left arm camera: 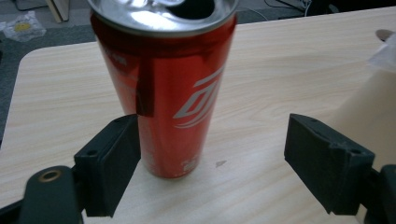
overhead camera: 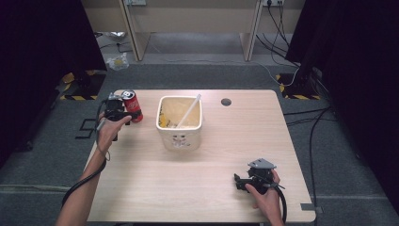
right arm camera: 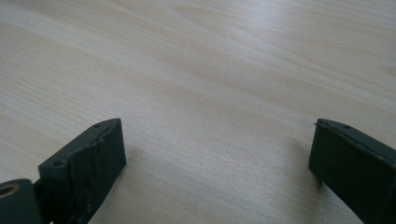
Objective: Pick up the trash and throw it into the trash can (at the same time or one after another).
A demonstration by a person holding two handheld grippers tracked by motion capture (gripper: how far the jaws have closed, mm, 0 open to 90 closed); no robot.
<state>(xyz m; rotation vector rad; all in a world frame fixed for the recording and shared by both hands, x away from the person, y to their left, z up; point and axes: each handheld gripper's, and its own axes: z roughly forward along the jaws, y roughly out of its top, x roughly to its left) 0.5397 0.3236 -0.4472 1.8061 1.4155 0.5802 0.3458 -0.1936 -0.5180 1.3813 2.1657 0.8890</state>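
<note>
A red drink can (overhead camera: 132, 105) stands upright at the table's far left, its opened top showing. In the left gripper view the can (left arm camera: 163, 88) stands between the two jaws; the left jaw touches or nearly touches its side, and the right jaw is well apart from it. My left gripper (overhead camera: 126, 113) (left arm camera: 212, 161) is open. A cream square tub (overhead camera: 179, 123) with a white straw (overhead camera: 189, 111) leaning inside stands mid-table. My right gripper (overhead camera: 241, 181) (right arm camera: 217, 156) is open over bare wood near the front right.
The wooden table (overhead camera: 211, 155) has a round cable hole (overhead camera: 226, 101) at the back. Cables (overhead camera: 311, 132) trail on the grey floor to the right. A crumpled wrapper (overhead camera: 117, 61) lies on the floor behind the table.
</note>
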